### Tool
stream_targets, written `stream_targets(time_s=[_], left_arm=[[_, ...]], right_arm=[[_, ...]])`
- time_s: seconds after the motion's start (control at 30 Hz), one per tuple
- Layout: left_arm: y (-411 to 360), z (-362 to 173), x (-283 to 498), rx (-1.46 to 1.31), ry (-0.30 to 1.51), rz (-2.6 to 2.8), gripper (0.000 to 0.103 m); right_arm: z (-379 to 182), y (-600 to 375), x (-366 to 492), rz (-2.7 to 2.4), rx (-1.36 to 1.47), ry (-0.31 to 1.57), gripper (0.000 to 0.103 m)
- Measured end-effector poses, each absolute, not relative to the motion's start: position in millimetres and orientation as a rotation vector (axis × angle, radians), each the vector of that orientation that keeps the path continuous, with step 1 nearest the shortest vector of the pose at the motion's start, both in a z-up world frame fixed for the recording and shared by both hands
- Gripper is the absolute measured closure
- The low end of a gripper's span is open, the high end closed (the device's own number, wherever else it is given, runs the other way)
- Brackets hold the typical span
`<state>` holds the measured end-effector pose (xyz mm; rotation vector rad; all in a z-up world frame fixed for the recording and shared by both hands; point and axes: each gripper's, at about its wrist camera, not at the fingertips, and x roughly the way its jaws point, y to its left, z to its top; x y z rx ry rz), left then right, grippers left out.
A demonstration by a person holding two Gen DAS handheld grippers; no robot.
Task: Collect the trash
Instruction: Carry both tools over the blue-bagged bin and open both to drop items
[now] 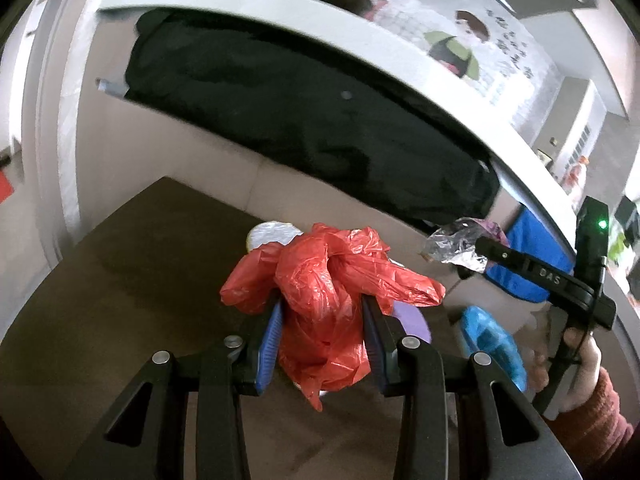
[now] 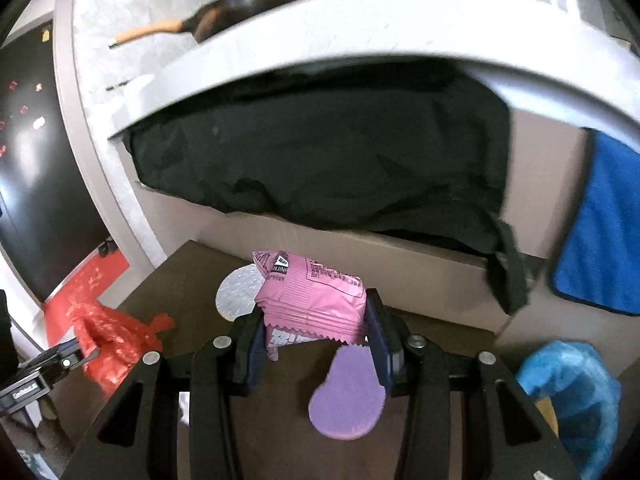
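Note:
My left gripper [image 1: 322,312] is shut on a crumpled red plastic bag [image 1: 328,280], held above a dark brown table [image 1: 120,300]. My right gripper [image 2: 316,320] is shut on a pink snack wrapper [image 2: 312,296]; in the left wrist view the wrapper shows its silvery side [image 1: 456,244] at that gripper's tip. The red bag also shows at the left of the right wrist view [image 2: 108,344]. A black trash bag [image 2: 320,152] hangs open under a white counter edge [image 2: 360,40], straight ahead of both grippers.
On the table lie a purple disc [image 2: 348,392] and a silvery-white disc [image 2: 236,292]. A blue plastic bag [image 2: 572,392] sits at the right. A blue towel [image 2: 600,232] hangs on the right. A frying pan [image 2: 240,8] rests on the counter.

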<state>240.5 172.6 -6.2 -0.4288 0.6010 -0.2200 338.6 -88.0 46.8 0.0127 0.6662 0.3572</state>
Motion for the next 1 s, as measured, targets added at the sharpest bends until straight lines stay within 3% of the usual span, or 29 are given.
stream_targets(time_s=[0.53, 1.0], left_arm=[[46.9, 45.3, 180.7, -0.236, 0.477, -0.298, 0.064], [-77.3, 69.4, 184.6, -0.099, 0.417, -0.439, 0.064]], right_arm=[[76.6, -188.6, 216.6, 0.306, 0.028, 0.504, 0.062], [81.5, -293.2, 162.4, 0.131, 0.091, 0.451, 0.062]])
